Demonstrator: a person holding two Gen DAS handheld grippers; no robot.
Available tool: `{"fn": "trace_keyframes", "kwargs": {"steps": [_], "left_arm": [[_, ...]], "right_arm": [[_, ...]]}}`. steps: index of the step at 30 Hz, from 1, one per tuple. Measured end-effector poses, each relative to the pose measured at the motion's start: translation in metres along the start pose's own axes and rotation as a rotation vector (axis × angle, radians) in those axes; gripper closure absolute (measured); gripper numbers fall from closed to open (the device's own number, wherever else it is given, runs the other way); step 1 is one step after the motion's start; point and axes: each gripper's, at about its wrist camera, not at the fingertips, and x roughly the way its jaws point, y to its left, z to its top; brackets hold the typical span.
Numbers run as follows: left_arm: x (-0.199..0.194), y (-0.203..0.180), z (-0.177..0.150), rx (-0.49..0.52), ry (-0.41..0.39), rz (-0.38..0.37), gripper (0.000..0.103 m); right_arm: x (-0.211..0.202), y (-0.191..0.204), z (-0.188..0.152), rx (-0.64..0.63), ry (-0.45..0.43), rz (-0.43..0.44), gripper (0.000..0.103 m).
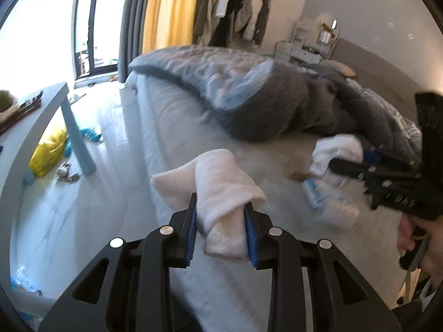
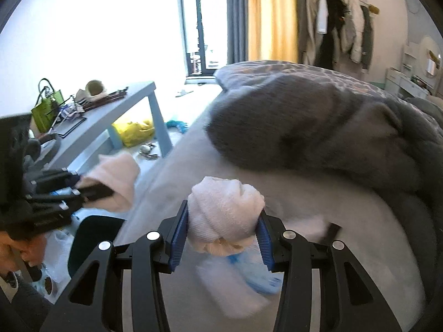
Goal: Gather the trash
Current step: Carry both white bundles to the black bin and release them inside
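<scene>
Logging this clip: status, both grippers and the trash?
Left gripper shut on a white sock. Right gripper shut on a second sock. Blue-white wrapper left on the bed. Nothing in the way.

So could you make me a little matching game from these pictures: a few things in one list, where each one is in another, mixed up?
Things:
1. rolled white cloth
2. bunched white cloth
3. crumpled yellow plastic bag
4. fluffy grey blanket

Places:
A. on the floor under the pale blue table
B. pinched in the left tongs
C. heaped on the bed
D. pinched in the right tongs

Pairs: 1-B, 2-D, 3-A, 4-C
</scene>
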Motion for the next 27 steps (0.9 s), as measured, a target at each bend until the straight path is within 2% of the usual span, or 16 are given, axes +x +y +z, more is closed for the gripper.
{"fn": "trace_keyframes", "kwargs": {"steps": [6,17,21,27], "left_arm": [[0.004,0.036,-0.025,-0.011,0.100,0.069,0.071],[0.018,0.090,-0.073,-0.090,0.255,0.105,0.071],[0.022,0.110,-0.094,-0.126,0.314,0.116,0.071],[0.038,0.143,-0.128,-0.204,0.449,0.137,0.071]], "right_arm": [[0.013,0.033,0.016,0.006,-0.009,0.062,0.058],[0.042,0.101,0.030,-0.019,0.017,0.166,0.057],[0.057,0.124,0.030,-0.032,0.048,0.185,0.057],[0.080,0.156,0.027,-0.056,0.106,0.199,0.057]]}}
